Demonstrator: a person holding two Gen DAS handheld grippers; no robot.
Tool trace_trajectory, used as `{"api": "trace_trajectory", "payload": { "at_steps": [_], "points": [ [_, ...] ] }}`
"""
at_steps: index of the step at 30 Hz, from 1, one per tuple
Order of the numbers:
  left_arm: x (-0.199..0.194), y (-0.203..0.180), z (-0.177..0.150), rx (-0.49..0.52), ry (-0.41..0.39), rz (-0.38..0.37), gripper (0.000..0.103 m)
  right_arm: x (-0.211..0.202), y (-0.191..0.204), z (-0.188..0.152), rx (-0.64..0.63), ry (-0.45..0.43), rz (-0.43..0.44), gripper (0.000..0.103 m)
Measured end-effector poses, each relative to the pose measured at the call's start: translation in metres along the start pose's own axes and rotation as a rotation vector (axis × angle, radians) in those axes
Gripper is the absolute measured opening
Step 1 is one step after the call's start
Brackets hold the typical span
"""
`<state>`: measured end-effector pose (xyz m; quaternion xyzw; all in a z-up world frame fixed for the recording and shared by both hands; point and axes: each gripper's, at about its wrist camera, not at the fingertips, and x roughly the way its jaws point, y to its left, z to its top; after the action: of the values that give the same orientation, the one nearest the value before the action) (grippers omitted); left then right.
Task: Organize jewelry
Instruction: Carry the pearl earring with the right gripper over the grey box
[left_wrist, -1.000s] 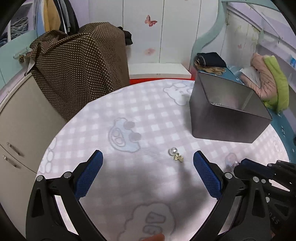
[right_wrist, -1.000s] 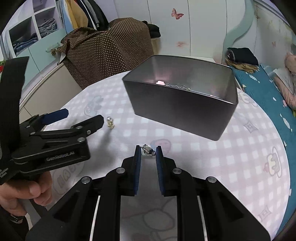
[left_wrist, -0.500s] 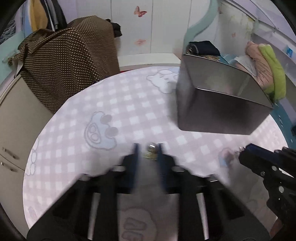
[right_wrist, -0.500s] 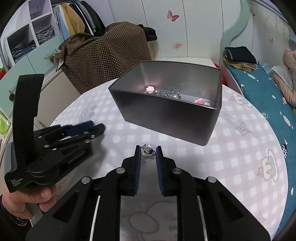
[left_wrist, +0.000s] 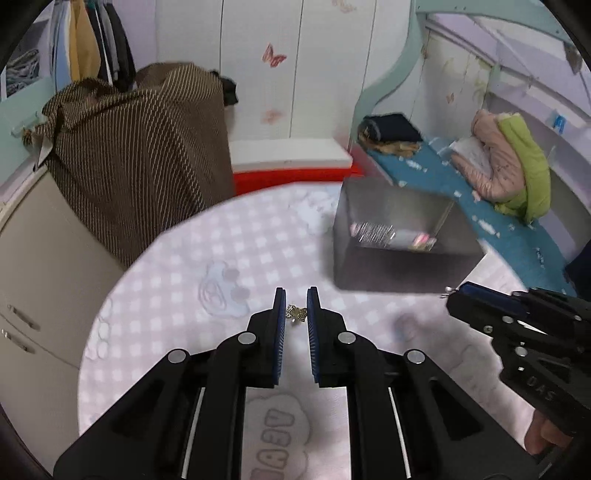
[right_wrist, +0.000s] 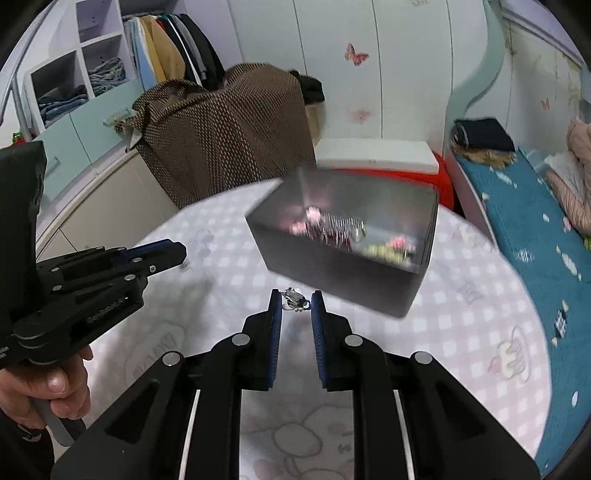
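My left gripper (left_wrist: 296, 308) is shut on a small gold earring (left_wrist: 296, 313) and holds it above the pink checked tablecloth (left_wrist: 166, 295). My right gripper (right_wrist: 295, 301) is shut on a small silver earring (right_wrist: 293, 298), lifted above the cloth. The dark metal box (right_wrist: 343, 273) stands on the table ahead of both grippers, open at the top, with several jewelry pieces (right_wrist: 332, 227) inside. The box also shows in the left wrist view (left_wrist: 399, 266). The right gripper shows at the right of the left wrist view (left_wrist: 454, 295), the left gripper at the left of the right wrist view (right_wrist: 173, 254).
A brown dotted cloth (left_wrist: 140, 147) covers furniture behind the round table. Beige cabinets (left_wrist: 37, 277) stand to the left. A bed with a blue sheet (right_wrist: 517, 229) and clothes lies to the right. A white and red block (right_wrist: 376, 155) stands behind the box.
My left gripper went from wide open to shut on the gold earring and lifted it. My right gripper, still holding the silver earring, rose and moved toward the box.
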<state>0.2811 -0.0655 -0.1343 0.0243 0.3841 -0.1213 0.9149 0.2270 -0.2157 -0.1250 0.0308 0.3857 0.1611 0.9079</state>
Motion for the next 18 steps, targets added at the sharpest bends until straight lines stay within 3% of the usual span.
{"api": "trace_trajectory", "payload": {
  "at_steps": [9, 18],
  "points": [
    [-0.033, -0.025, 0.056, 0.041, -0.112, -0.094, 0.011, -0.024, -0.001, 0.057, -0.068, -0.102, -0.044, 0.015],
    [-0.004, -0.042, 0.105, 0.066, -0.070, -0.212, 0.011, -0.014, -0.027, 0.097, -0.074, -0.081, -0.046, 0.015]
  ]
}}
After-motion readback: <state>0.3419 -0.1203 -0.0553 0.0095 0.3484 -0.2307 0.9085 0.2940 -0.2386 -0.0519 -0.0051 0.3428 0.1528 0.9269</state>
